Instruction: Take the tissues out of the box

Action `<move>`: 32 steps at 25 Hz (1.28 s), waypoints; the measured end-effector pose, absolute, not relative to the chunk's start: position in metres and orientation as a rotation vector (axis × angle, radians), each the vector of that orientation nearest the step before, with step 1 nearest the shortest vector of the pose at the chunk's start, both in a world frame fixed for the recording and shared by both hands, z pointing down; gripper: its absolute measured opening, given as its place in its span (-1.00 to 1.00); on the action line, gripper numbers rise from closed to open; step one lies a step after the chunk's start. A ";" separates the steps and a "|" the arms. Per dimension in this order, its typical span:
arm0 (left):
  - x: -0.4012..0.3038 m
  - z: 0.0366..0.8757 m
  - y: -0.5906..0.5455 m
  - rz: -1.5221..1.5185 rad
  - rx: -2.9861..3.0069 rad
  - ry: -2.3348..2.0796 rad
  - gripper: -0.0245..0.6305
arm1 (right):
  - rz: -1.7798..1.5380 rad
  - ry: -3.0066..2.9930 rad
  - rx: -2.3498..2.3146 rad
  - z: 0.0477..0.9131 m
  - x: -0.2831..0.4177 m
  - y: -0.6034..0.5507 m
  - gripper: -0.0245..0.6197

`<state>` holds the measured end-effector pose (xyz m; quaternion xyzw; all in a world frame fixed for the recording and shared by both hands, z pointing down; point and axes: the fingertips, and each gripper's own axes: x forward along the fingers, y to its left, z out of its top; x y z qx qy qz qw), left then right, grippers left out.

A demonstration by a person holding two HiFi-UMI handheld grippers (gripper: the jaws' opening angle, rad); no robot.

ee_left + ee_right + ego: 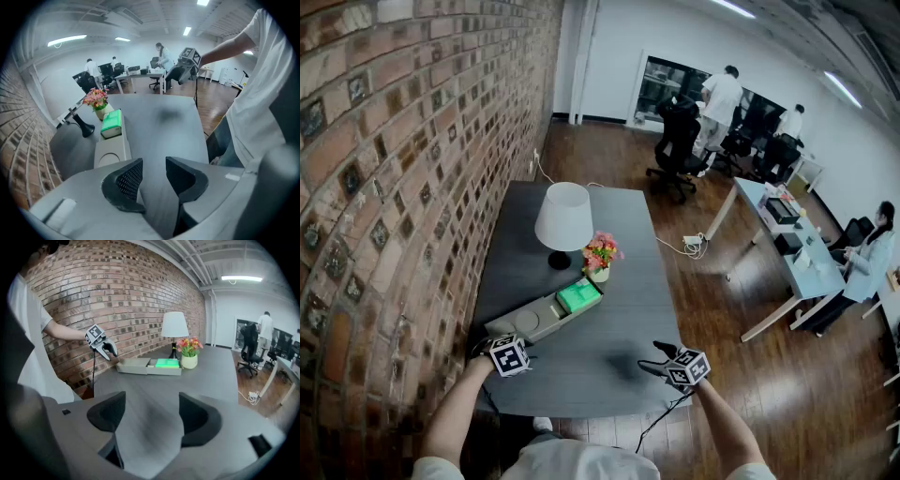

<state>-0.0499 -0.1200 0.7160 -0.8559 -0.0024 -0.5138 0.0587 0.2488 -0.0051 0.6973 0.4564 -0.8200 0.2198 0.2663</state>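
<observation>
A long grey box [525,323] lies on the dark table [609,309] beside the brick wall, with a green tissue pack [579,296] in its far end. In the left gripper view the green pack [111,123] rests in the box [112,149], well ahead of the jaws. My left gripper [512,356] hovers at the table's near left corner, just short of the box, shut and empty. My right gripper [662,366] hangs over the near right edge, shut with nothing between its jaws. From the right gripper view, the box [136,365] and pack [167,363] sit far ahead.
A white lamp [562,220] and a small pot of flowers [600,253] stand just behind the box. Beyond the table are office chairs [678,141], white desks [787,234] and several people. A cable [694,246] lies on the wooden floor.
</observation>
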 end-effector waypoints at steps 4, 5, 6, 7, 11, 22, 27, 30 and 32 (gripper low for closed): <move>-0.044 0.719 -0.149 -1.500 -2.565 -0.098 -0.44 | 0.589 -2.249 1.347 0.680 0.221 -0.049 0.19; -0.042 0.721 -0.155 -1.491 -2.575 -0.115 -0.44 | 0.583 -2.265 1.376 0.674 0.216 -0.060 0.21; -0.041 0.721 -0.161 -1.485 -2.592 -0.122 -0.44 | 0.576 -2.283 1.397 0.668 0.211 -0.070 0.22; -0.040 0.720 -0.165 -1.481 -2.613 -0.123 -0.44 | 0.572 -2.301 1.404 0.665 0.206 -0.078 0.22; -0.035 0.720 -0.169 -1.447 -2.712 -0.117 -0.44 | 0.580 -2.346 1.383 0.665 0.202 -0.083 0.22; -0.024 0.709 -0.196 -1.445 -2.751 0.158 -0.44 | 0.572 -2.309 1.291 0.675 0.268 -0.110 0.25; -0.011 0.694 -0.207 -1.358 -2.806 0.250 -0.44 | 0.544 -2.309 1.208 0.675 0.271 -0.147 0.26; -0.011 0.689 -0.208 -1.336 -2.814 0.306 -0.44 | 0.541 -2.311 1.143 0.681 0.261 -0.177 0.26; -0.015 0.688 -0.209 -1.349 -2.813 0.344 -0.44 | 0.538 -2.304 1.113 0.686 0.253 -0.197 0.26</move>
